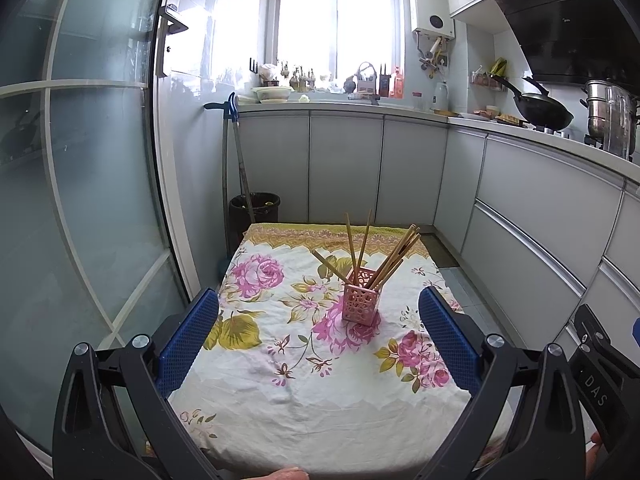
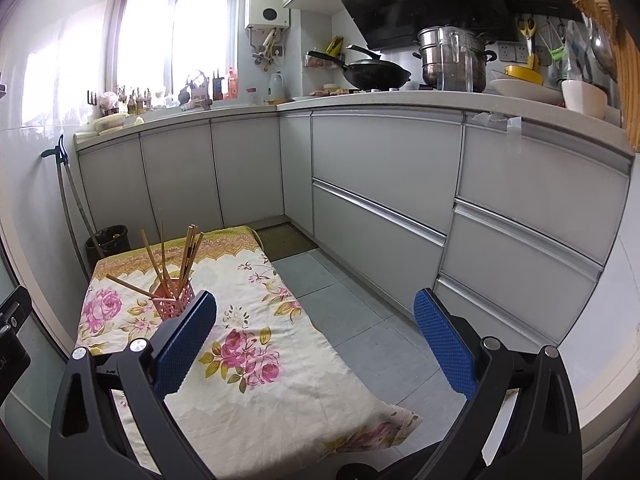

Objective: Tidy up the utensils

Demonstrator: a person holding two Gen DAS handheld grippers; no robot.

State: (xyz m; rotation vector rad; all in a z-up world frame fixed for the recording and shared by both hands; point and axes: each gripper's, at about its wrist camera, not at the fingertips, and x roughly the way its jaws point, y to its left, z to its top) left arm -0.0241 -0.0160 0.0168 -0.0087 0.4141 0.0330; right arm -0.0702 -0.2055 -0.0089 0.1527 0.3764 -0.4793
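Grey cabinets [image 2: 384, 160] line two walls of a narrow kitchen, with a bright window [image 1: 336, 24] at the far end and a wok [image 2: 376, 72] on the counter. Near the camera stands a small table under a floral cloth [image 1: 280, 360]. On the cloth's far half sits a pink holder [image 1: 361, 300], upright, with a bundle of chopsticks [image 1: 390, 258] leaning out of it at several angles. Left gripper [image 1: 320, 336] hangs above the table's near end, its blue pads spread wide with nothing between them. Right gripper [image 2: 316, 340] hangs off the table's right edge, above the floor tiles [image 2: 360, 312], jaws likewise wide apart and empty. Both are well apart from the holder.
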